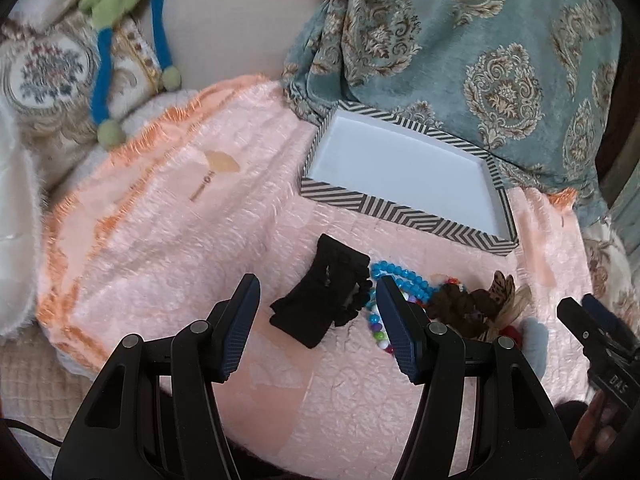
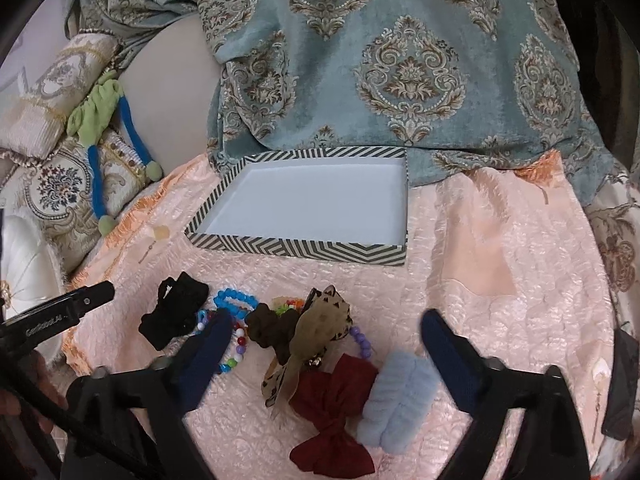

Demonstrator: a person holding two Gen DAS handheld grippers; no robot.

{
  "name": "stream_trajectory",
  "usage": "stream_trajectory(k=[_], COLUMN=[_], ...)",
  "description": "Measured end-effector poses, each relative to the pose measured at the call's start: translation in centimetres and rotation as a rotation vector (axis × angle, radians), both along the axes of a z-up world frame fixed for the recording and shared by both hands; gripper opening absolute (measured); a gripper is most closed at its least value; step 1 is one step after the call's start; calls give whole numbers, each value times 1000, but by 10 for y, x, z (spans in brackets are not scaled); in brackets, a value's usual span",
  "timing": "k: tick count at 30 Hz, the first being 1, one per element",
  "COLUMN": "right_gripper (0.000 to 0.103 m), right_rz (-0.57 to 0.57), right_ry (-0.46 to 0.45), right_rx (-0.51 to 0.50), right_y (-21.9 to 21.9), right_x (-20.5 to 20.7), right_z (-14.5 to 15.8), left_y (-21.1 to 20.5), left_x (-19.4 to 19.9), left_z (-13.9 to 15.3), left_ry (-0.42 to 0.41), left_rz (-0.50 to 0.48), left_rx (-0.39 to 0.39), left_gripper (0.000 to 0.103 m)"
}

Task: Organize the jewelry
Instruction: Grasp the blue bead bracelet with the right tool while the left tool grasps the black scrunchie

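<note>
Bedding filled the scene: a teal patterned blanket (image 2: 400,60) lay far beyond both grippers, and a pink bedspread (image 2: 500,240) stretched under them. Ahead of the right gripper (image 2: 326,346) sat a striped box (image 2: 304,250) with a bare white floor, nothing inside. The right gripper's jaws were spread, pinching nothing, with a dark red bow (image 2: 332,412), a pale blue fluffy clip (image 2: 396,400) and a tan spotted bow (image 2: 320,328) lying between them. The left gripper (image 1: 318,320) was also spread wide and pinching nothing, a black hair tie (image 1: 320,300) resting between its fingers. Just beside its right finger lay a blue bead bracelet (image 1: 404,280).
</note>
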State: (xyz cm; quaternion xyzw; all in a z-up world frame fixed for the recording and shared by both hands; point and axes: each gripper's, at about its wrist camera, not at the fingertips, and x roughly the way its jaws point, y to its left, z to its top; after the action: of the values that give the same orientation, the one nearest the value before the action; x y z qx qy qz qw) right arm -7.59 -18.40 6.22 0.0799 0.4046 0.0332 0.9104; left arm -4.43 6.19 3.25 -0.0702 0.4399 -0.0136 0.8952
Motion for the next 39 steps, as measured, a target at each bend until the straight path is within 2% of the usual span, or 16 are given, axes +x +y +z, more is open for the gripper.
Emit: stream_trajectory(k=[3,6,8,11,15,20,22,25,27,31,32,34,35,36,38,39], right_gripper=[77,71,60,57,52,52,52,52,52,43,41,35,31,30,12,9], right_rz=[32,90,142,217,326,405,405,374,375,437,444,445,448,449,461,458], right_ry=[16,31,42,67,163,191,187,229,253,293,298,317,322,309,289,286], right_rx=[39,87,102,71,21,37,14,-65,-78,-99,-120,-175,-181,-182,-173,-160], right_y=[-3,1,10,28,57,78,81,82,82,92,96,103,104,105,106,104], right_x=[8,19,32,58,93,103,105,117,124,130,131,136,138,139,138,137], right_z=[-5,-9,-12,-22,-49,-68,-72,-83,-89,-97,-99,-108,-112,-114,-112,-110], left_y=[3,10,11,11,13,19,18,10,6,-3,-5,-8,-9,-9,-8,-7], left_x=[15,27,30,36,55,66,69,74,76,80,81,83,84,85,87,86], left_z=[-13,-29,-36,-42,-48,-50,-53,-62,-67,-72,-74,-77,-79,-80,-78,-76], left_ry=[42,109,126,145,170,176,183,206,208,203,205,207,213,220,215,207], left_rz=[5,9,2,-9,-8,-11,-28,-50,-60,-85,-95,-110,-112,-111,-108,-106], left_rx=[12,-17,-8,11,-15,-32,-38,-17,-14,-9,-5,2,2,-8,-20,-15], left_gripper=[61,61,61,61,61,61,61,61,61,60,59,43,27,21,18,15])
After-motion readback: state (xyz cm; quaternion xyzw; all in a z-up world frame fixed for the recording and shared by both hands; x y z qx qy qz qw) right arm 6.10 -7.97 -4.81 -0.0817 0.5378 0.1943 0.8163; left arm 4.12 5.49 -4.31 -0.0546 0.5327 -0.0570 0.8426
